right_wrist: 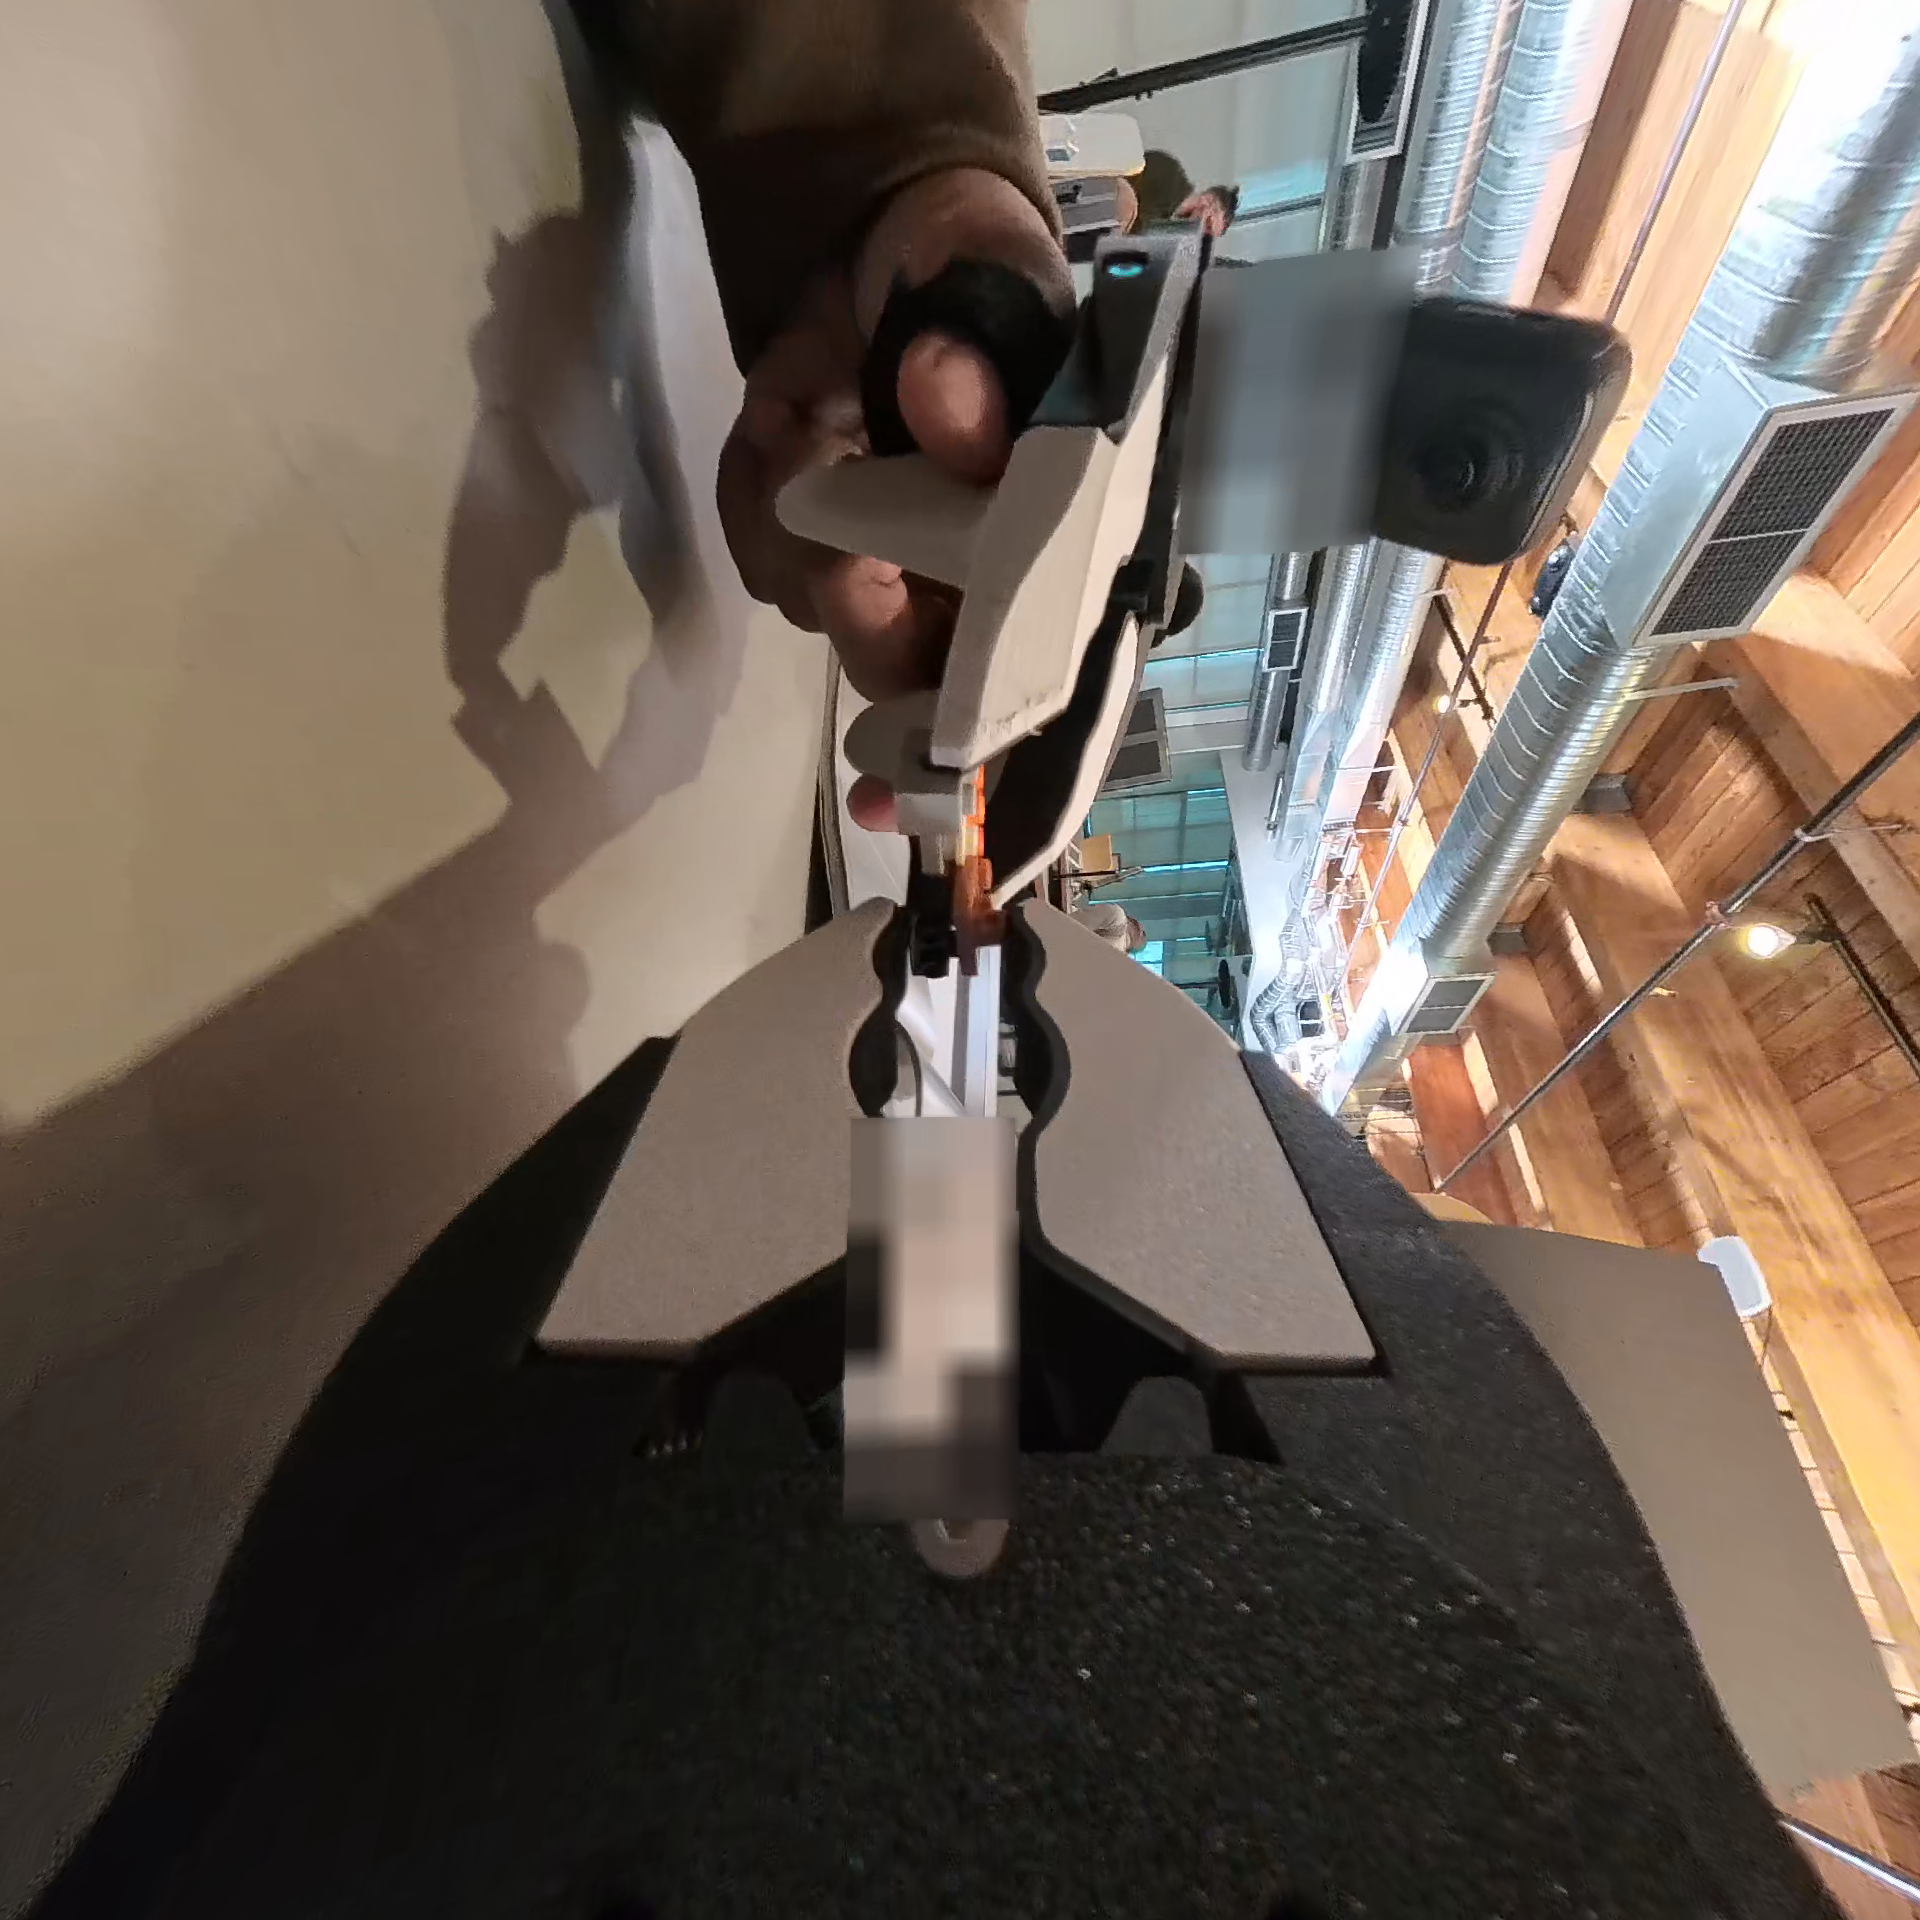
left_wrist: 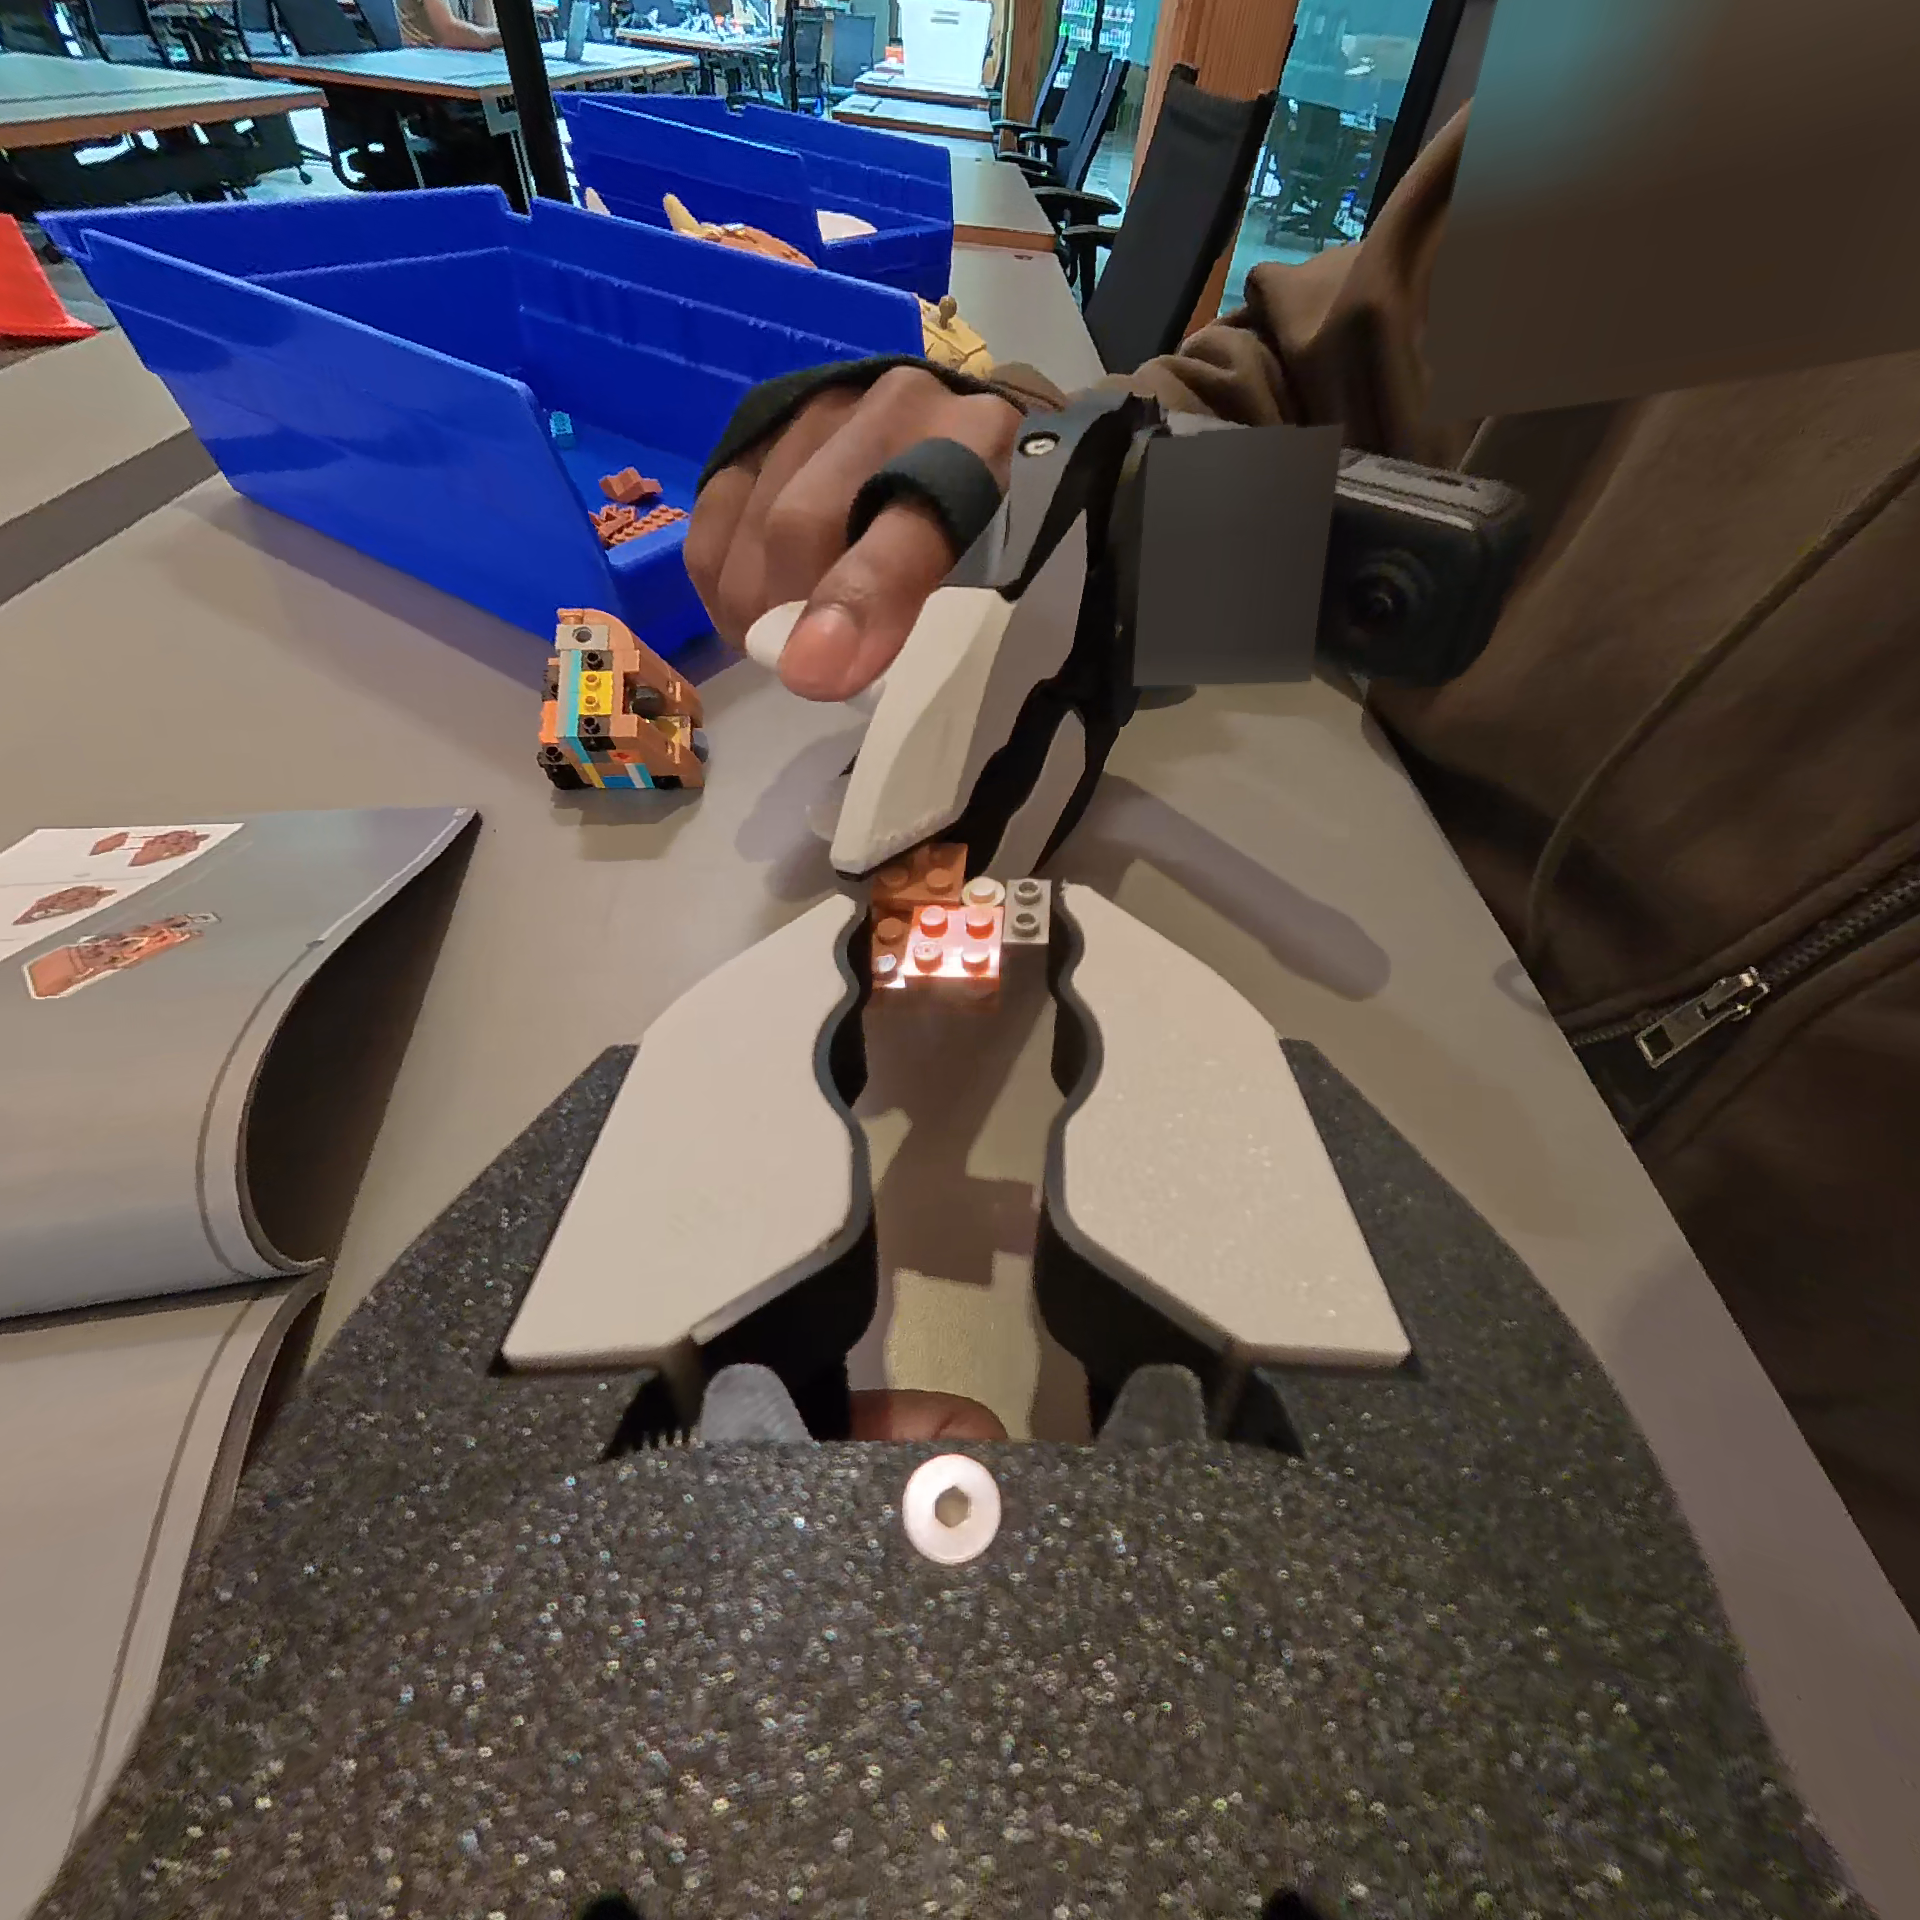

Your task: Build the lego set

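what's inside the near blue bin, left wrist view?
In the near blue bin, a few loose brown and orange lego pieces lie at its open end, plus one small blue brick. The rest of the floor is hidden behind its front wall.

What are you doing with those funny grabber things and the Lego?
A person is building a Lego set with a grabber in each hand. The left gripper pinches a small brick assembly of orange, red and grey pieces between its fingers. The right gripper comes in from the far side and grips the same assembly. On the table wait a bigger finished chunk, a blue bin with spare bricks, and the open instruction booklet.
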